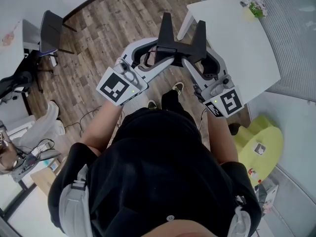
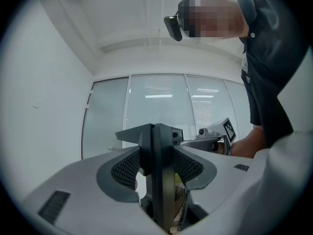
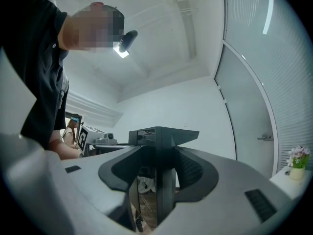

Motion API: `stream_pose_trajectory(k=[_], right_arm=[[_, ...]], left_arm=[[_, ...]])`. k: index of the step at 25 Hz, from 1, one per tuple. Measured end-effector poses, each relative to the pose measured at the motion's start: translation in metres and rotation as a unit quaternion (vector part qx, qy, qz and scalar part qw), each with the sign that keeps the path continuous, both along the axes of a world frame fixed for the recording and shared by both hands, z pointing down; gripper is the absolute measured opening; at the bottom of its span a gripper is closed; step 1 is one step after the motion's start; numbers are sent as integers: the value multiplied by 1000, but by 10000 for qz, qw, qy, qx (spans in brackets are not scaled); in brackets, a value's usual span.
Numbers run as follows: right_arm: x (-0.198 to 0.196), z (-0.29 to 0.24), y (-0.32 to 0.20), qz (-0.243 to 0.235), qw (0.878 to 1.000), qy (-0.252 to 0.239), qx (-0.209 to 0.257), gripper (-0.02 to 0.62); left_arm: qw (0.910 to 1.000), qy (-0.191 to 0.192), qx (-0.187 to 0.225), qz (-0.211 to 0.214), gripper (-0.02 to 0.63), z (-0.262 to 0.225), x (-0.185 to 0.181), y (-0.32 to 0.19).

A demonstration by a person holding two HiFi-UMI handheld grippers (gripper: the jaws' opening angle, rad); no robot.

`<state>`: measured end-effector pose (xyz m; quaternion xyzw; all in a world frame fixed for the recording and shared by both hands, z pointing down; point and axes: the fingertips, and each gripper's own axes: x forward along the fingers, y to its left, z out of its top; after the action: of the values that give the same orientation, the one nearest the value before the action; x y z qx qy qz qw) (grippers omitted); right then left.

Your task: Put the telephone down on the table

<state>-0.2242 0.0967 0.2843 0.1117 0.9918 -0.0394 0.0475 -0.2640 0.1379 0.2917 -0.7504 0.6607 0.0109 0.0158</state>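
Carry step: left claw point(image 1: 152, 58) and right claw point(image 1: 206, 65) clamp black angular telephone point(image 1: 177, 45) short of white desk point(image 1: 237, 38); next calls for lowering onto it.

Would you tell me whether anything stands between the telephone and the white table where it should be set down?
Nothing visible does. The telephone, clamped by the left gripper and the right gripper, is right at the edge of the white table, whose near part is bare. Only a small flower pot sits at its far corner.
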Motion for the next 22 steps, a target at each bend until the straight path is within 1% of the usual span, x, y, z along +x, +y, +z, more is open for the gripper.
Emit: stream_pose_trajectory(k=[4, 12, 18, 22], right_arm=[[-3, 1, -36, 100, 9999, 17, -21, 227], [2, 0, -123, 288, 9995, 9, -98, 227], [5, 2, -175, 355, 9993, -15, -121, 227], [12, 3, -204, 483, 9988, -12, -92, 227]], left_arm=[[9999, -9, -59, 123, 218, 3, -3, -36], [9996, 13, -64, 261, 218, -1, 0, -125], [9990, -91, -175, 400, 218, 5, 4, -176], [9984, -73, -170, 543, 218, 5, 11, -207]])
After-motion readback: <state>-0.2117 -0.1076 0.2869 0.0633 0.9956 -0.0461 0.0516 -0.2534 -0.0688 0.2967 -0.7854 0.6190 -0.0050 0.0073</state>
